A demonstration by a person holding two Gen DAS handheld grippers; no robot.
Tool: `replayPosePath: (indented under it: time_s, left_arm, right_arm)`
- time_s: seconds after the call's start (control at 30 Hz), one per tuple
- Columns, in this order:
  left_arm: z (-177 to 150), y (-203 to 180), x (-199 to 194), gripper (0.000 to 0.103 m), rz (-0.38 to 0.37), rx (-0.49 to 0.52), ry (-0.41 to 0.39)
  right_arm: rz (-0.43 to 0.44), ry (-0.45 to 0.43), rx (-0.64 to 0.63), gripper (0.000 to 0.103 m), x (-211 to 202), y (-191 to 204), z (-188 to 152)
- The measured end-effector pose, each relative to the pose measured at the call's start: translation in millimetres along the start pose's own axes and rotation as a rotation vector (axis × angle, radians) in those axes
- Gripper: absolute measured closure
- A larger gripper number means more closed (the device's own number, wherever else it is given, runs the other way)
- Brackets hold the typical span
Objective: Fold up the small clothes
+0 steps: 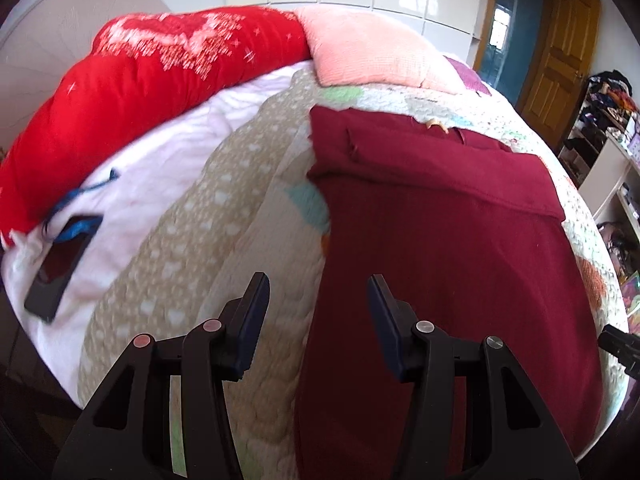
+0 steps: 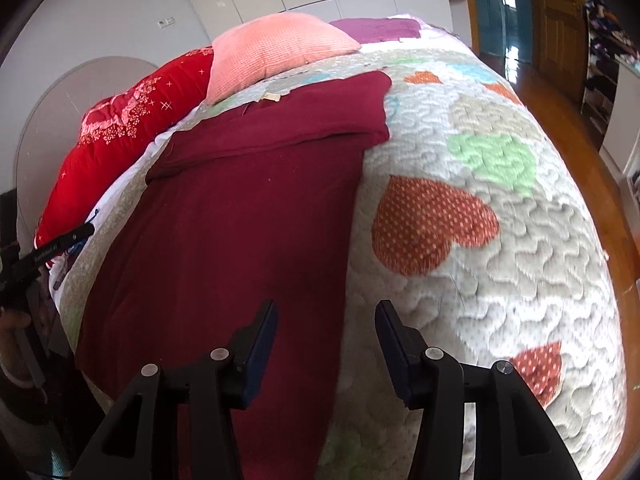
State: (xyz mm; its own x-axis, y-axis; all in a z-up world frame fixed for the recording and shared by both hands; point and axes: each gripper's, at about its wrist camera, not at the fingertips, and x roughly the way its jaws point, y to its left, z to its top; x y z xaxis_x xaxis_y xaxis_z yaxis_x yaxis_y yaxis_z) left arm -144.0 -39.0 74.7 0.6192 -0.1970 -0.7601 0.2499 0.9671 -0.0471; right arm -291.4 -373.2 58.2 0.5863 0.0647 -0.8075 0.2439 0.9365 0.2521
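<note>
A dark red garment (image 1: 440, 248) lies flat on the quilted bedspread (image 1: 224, 240), with its far end folded over into a band. My left gripper (image 1: 317, 284) hovers open over the garment's left edge, and its fingers hold nothing. In the right wrist view the same garment (image 2: 240, 240) fills the left half. My right gripper (image 2: 328, 308) hangs open above the garment's right edge, also holding nothing. Each gripper shows at the rim of the other's view: the right gripper (image 1: 620, 348) and the left gripper (image 2: 60, 244).
A red duvet (image 1: 140, 80) and a pink pillow (image 1: 360, 48) lie at the head of the bed. A dark phone (image 1: 56, 276) with a blue cord rests on the white sheet at left. Shelves (image 1: 608, 152) and a wooden door (image 1: 556, 60) stand to the right, over wooden floor (image 2: 600, 184).
</note>
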Motion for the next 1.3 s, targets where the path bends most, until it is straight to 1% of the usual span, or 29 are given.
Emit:
replayPosePath:
  time_s: [0.2, 0.23, 0.43, 0.6, 0.83, 0.93, 1.07, 1.2, 1.3]
  left_arm:
    - [-21, 8, -5, 0.053, 0.028, -0.025, 0.019]
    - [-23, 8, -6, 0.053, 0.033, -0.025, 0.017]
    - [-28, 10, -13, 0.053, 0.037, -0.03, 0.011]
    - [-32, 16, -15, 0.053, 0.015, -0.056, 0.02]
    - [-37, 17, -16, 0.053, 0.026, -0.043, 0.033]
    - [-39, 19, -17, 0.053, 0.002, -0.055, 0.046]
    - [-41, 21, -20, 0.053, 0.001, -0.055, 0.048]
    - [-43, 24, -22, 0.053, 0.006, -0.059, 0.054]
    - [-46, 28, -24, 0.053, -0.015, -0.073, 0.063]
  right_arm:
    - [0.047, 0.016, -0.007, 0.052, -2, 8, -12]
    - [0.047, 0.017, -0.015, 0.05, -3, 10, -14]
    - [0.042, 0.013, -0.013, 0.049, -9, 10, -19]
    - [0.041, 0.019, -0.013, 0.048, -12, 10, -23]
    - [0.052, 0.041, 0.004, 0.047, -11, 8, -33]
    - [0.048, 0.057, -0.006, 0.046, -9, 12, -35]
    - [0.054, 0.071, -0.036, 0.045, -13, 19, -34]
    - [0.067, 0.06, -0.006, 0.041, -16, 16, -35]
    - [0.068, 0.071, 0.007, 0.041, -12, 15, -38]
